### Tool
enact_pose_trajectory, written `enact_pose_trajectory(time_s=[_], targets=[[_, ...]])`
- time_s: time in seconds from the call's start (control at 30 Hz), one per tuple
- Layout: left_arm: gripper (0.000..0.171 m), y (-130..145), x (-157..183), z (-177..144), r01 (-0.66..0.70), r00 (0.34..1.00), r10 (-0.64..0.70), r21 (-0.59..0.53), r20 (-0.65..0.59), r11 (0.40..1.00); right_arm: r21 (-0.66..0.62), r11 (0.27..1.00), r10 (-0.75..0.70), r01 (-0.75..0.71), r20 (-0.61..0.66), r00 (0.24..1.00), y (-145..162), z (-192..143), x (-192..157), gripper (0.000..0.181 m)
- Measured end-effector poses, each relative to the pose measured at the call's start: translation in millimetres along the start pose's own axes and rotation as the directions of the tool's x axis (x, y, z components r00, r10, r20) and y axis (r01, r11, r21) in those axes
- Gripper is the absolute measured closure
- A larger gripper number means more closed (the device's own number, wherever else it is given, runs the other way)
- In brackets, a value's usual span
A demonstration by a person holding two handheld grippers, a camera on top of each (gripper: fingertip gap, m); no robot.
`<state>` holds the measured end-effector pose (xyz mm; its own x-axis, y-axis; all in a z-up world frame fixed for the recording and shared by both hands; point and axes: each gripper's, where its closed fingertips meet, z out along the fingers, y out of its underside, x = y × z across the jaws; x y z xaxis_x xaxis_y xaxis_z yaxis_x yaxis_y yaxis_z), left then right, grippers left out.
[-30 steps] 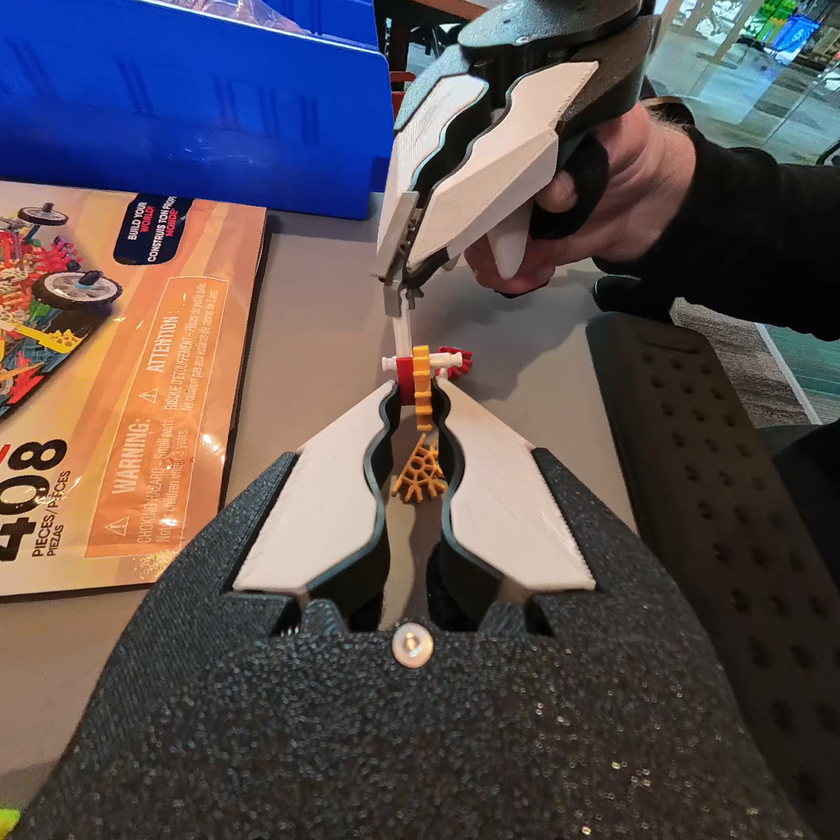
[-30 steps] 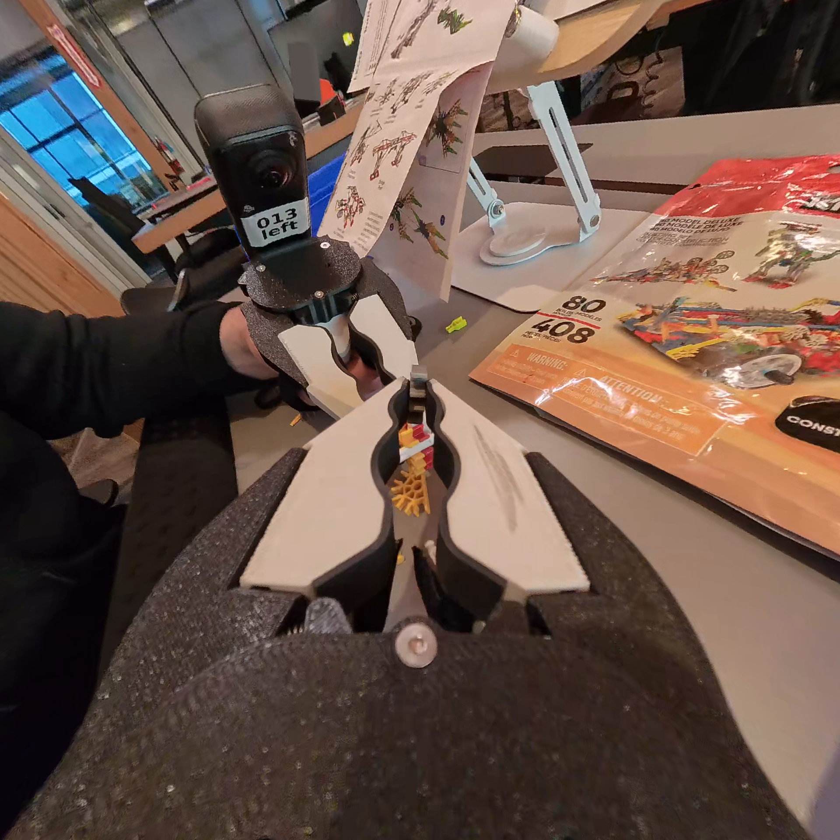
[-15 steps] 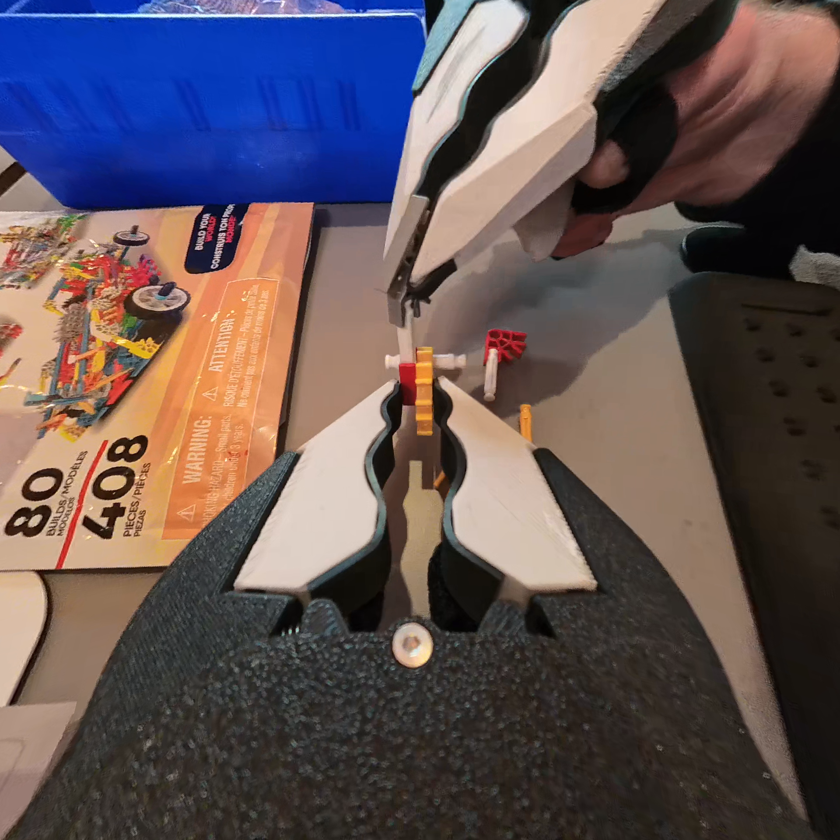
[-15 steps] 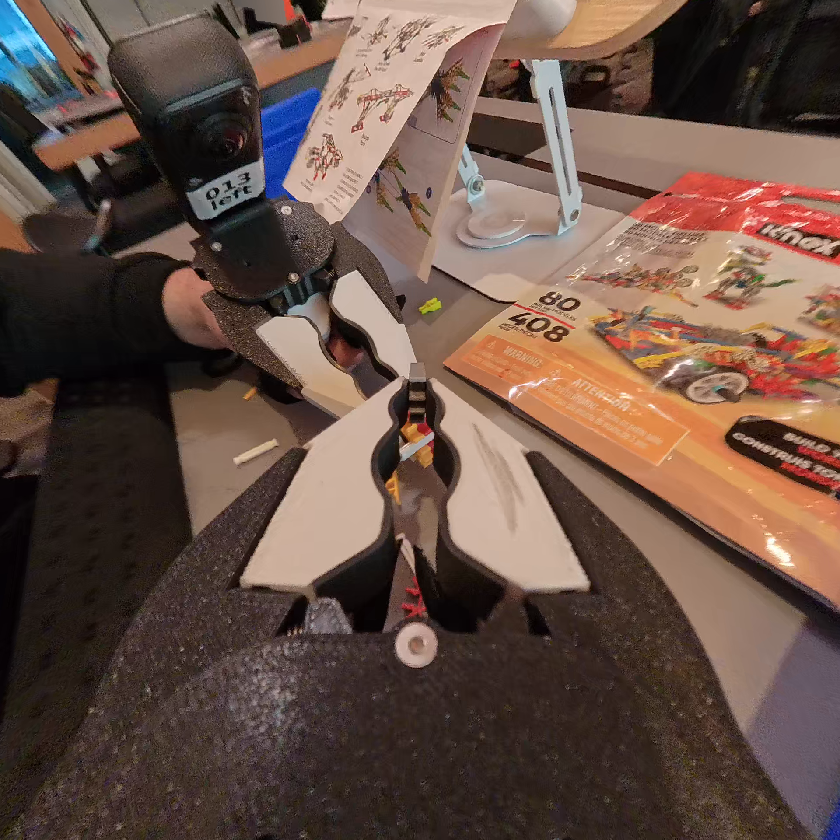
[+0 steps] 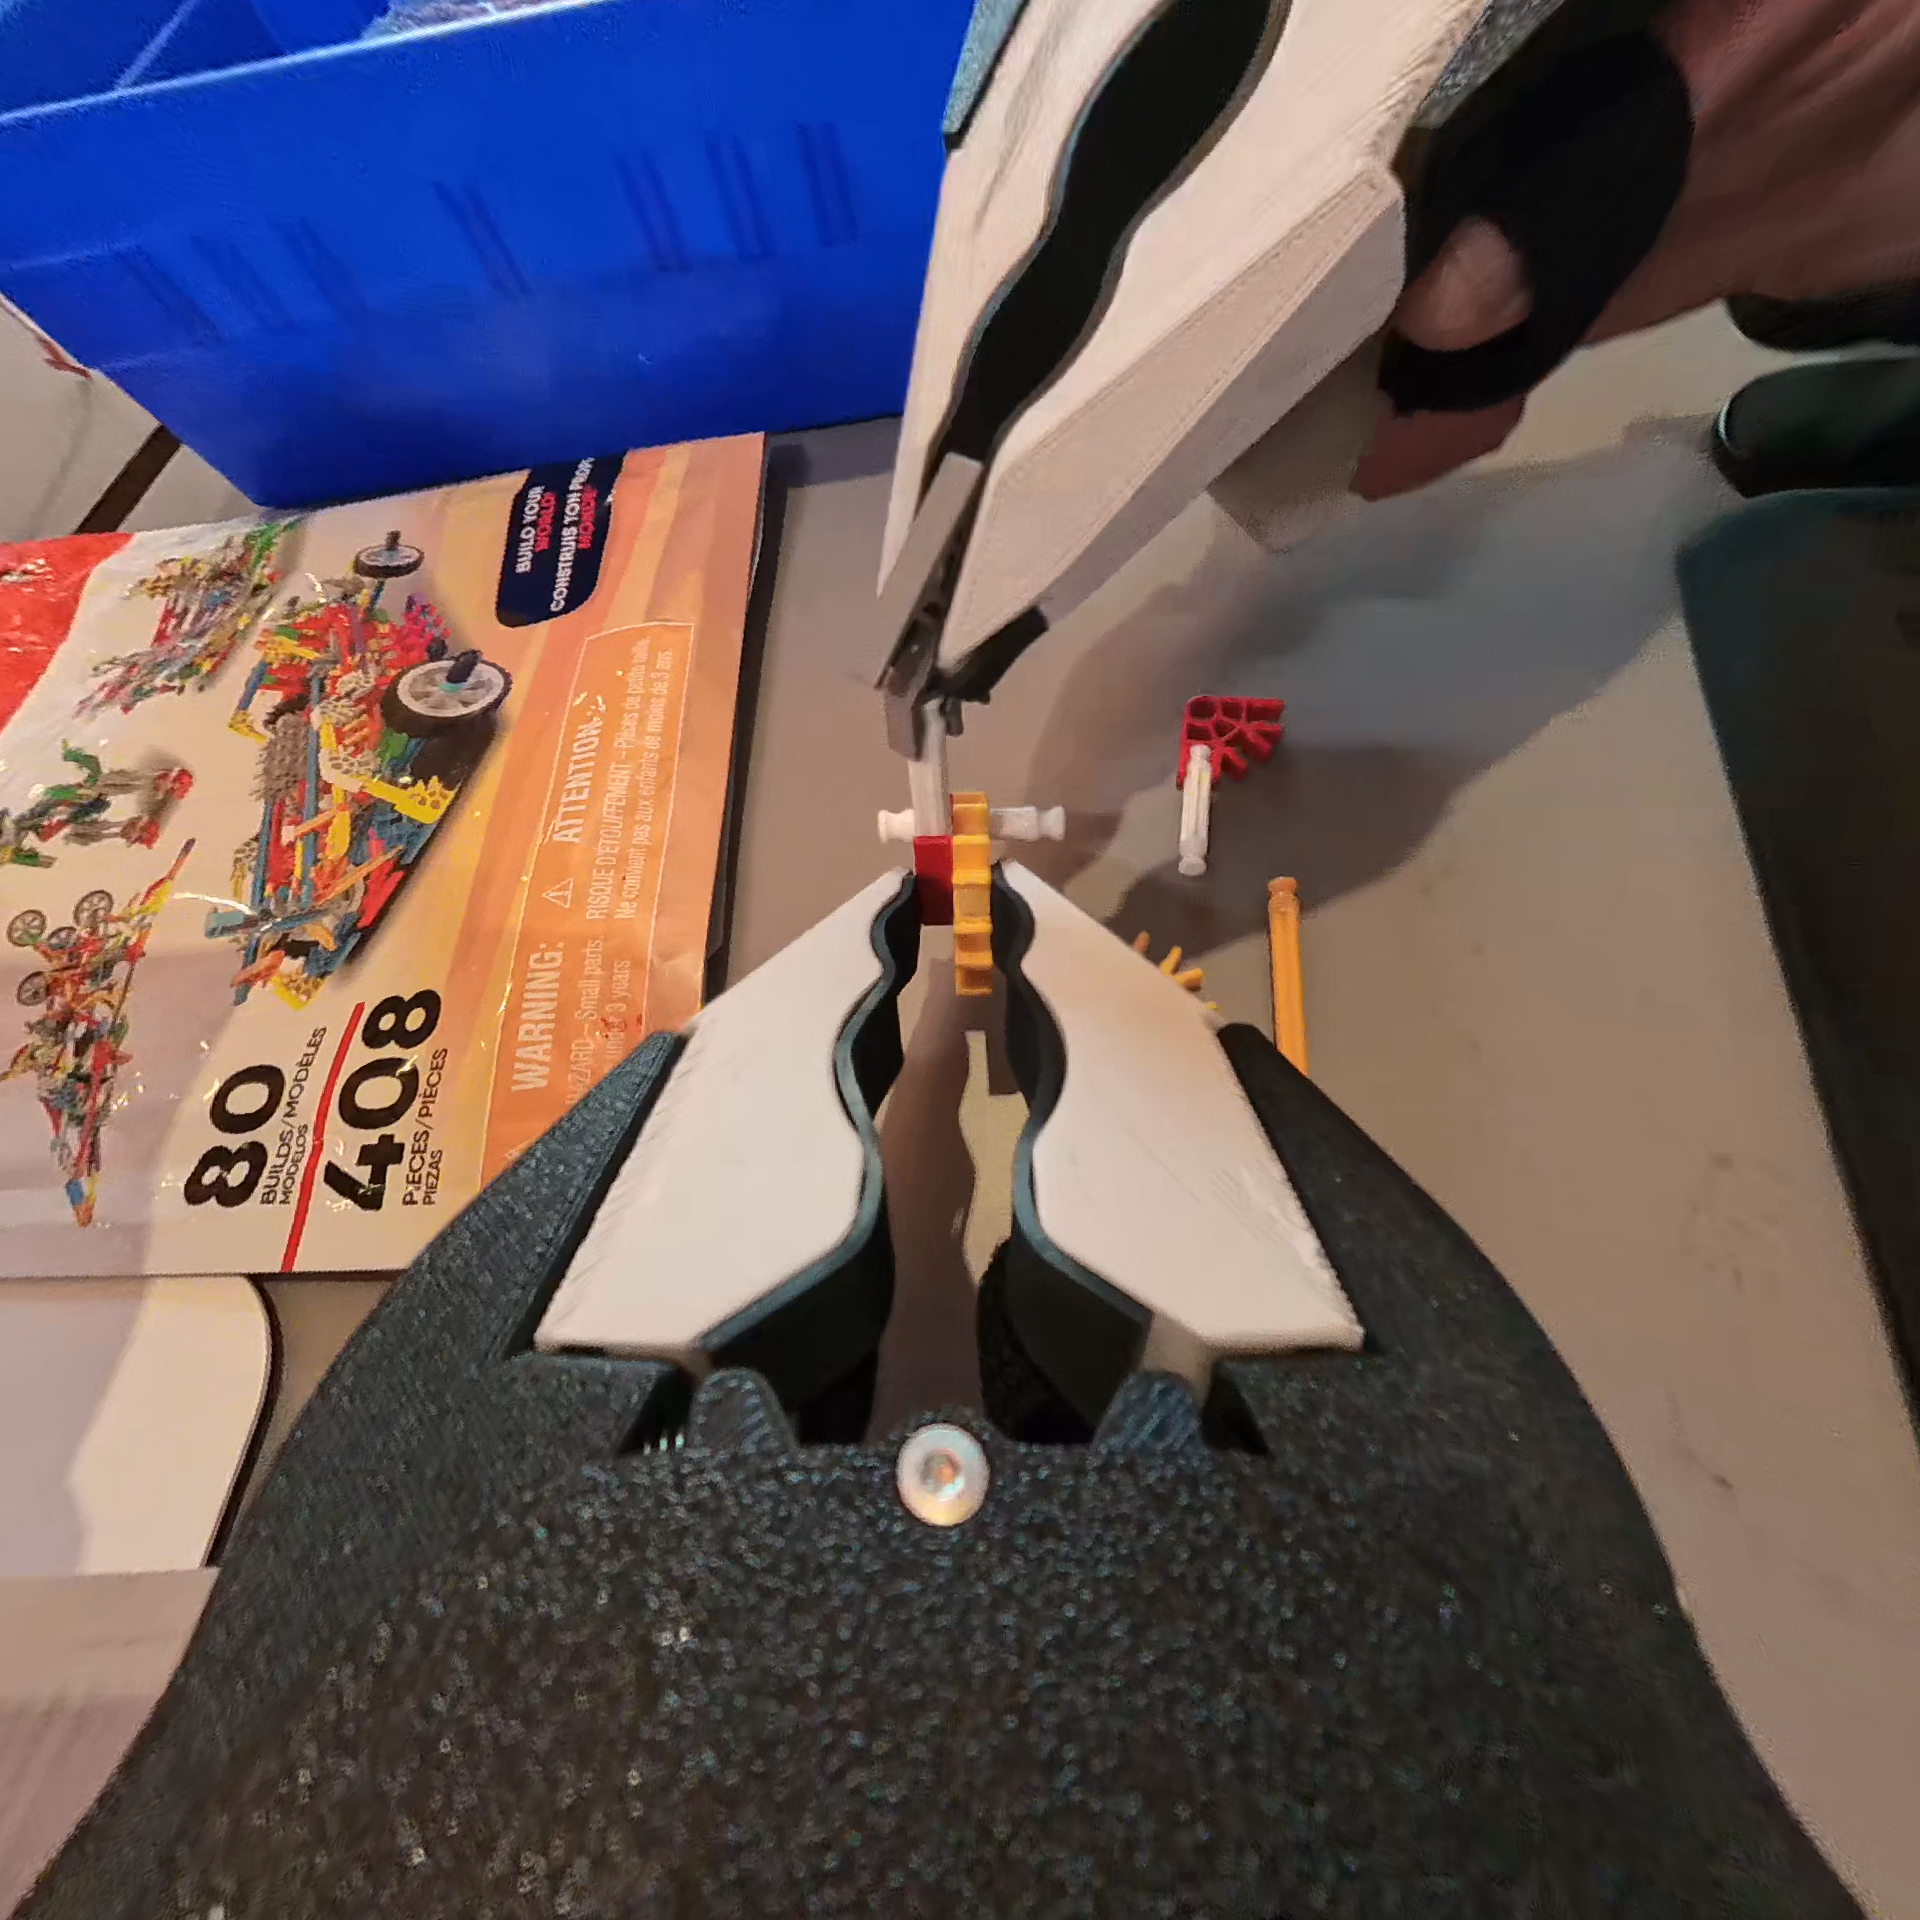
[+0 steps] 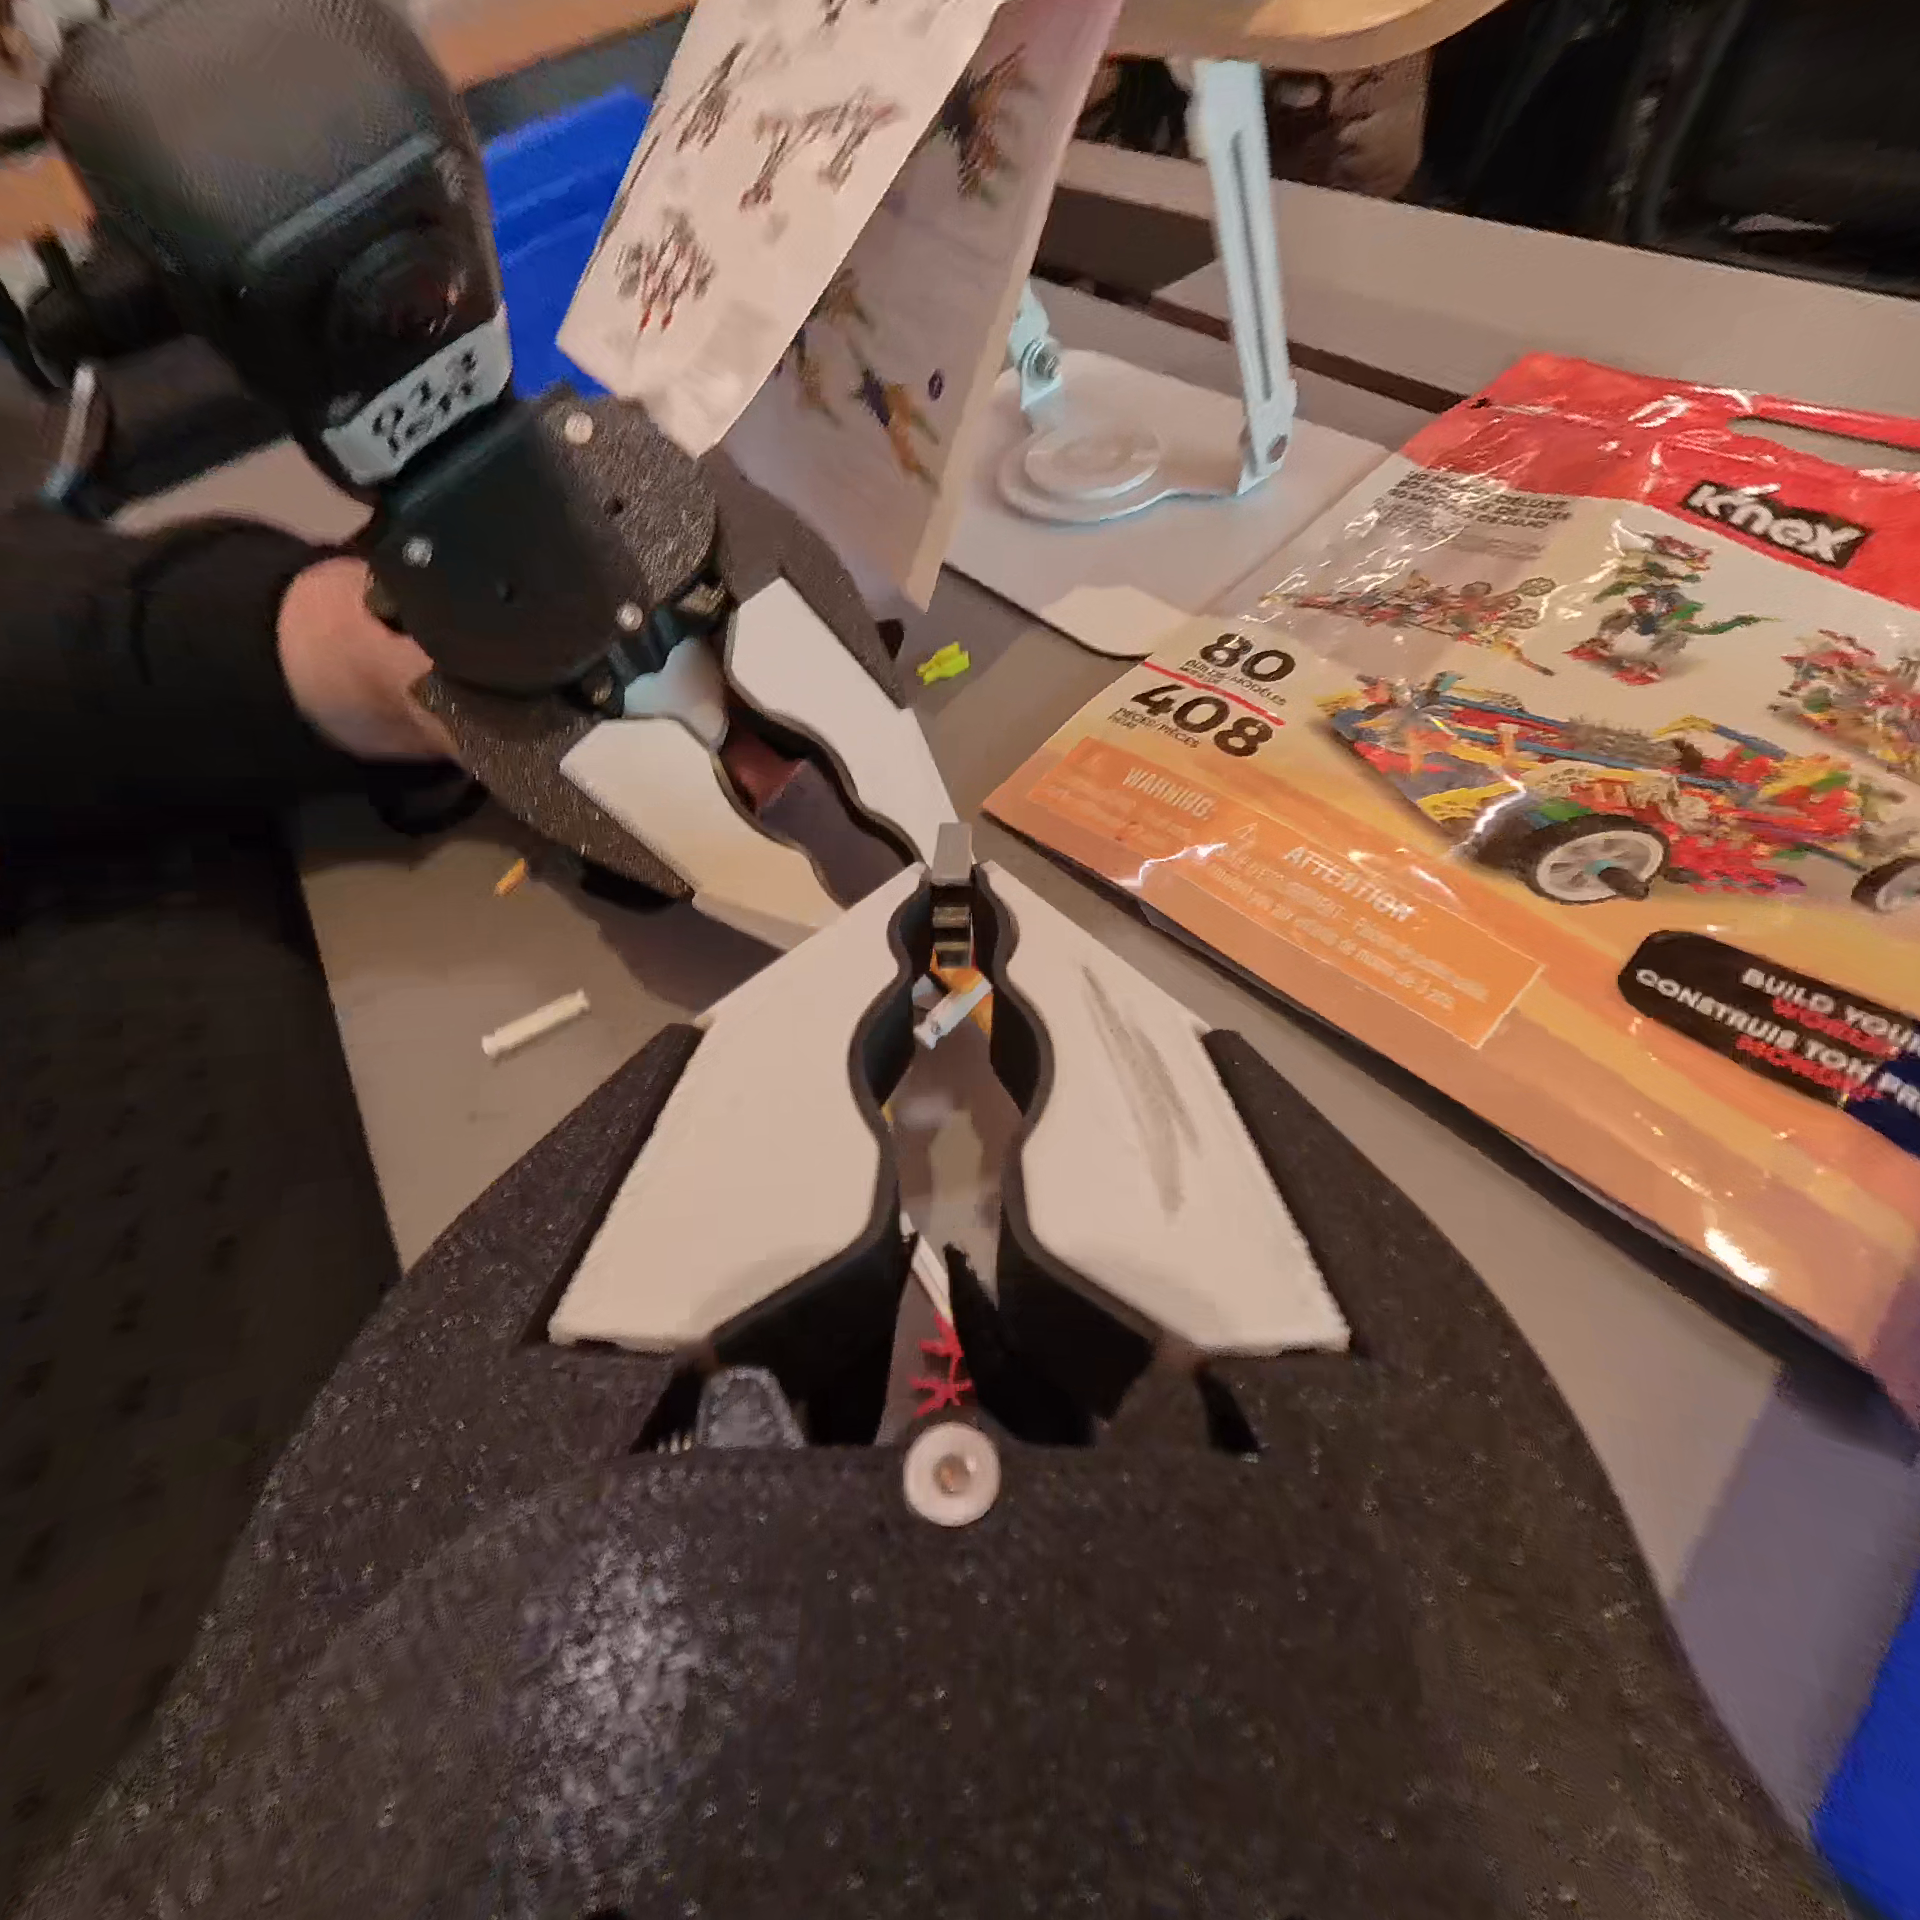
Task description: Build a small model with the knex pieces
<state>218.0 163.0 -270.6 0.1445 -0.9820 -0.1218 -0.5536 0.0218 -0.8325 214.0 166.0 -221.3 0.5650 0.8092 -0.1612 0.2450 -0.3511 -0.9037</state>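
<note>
- Packaging first: a printed toy-set bag (image 5: pixel 343 862) lies flat on the grey table (image 5: pixel 1507 1195) at my far left, a blue bin (image 5: pixel 468 239) behind it.
- My left gripper (image 5: pixel 956 883) is pinched narrow on a small assembly — a red connector (image 5: pixel 932 868) and a yellow gear (image 5: pixel 971 894) on a white rod (image 5: pixel 1023 824).
- My right gripper (image 5: pixel 925 681) comes down from above, its tips clamped on a grey-white rod (image 5: pixel 928 774) that meets the red connector.
- Right of the tips, loose on the table: a red fan-shaped connector (image 5: pixel 1231 732) with a white rod (image 5: pixel 1195 816), then a yellow rod (image 5: pixel 1286 966).
- In the right wrist view, an instruction sheet (image 6: pixel 821 208) hangs on a white stand (image 6: pixel 1143 457).
</note>
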Motion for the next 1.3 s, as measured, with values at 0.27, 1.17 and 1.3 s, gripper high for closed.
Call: enact_pose_trajectory(time_s=[0.27,1.17,1.3], targets=[[0.16,9.7,25.7,-3.0,-0.071,0.986,0.061,-0.059,-0.157,0.996,-0.113,0.942,-0.289,0.317,0.213,0.933,15.0,-2.2,-25.9,0.176],[0.156,37.6,-0.6,1.7,-0.055,0.998,0.047,-0.193,-0.043,0.98,-0.313,0.842,-0.424,0.439,0.117,0.898,18.1,-3.6,-35.3,0.16],[0.158,37.8,0.4,1.8,-0.052,0.998,0.043,-0.196,-0.052,0.979,-0.296,0.834,-0.418,0.466,0.212,0.883,31.5,5.3,-87.9,0.159]])
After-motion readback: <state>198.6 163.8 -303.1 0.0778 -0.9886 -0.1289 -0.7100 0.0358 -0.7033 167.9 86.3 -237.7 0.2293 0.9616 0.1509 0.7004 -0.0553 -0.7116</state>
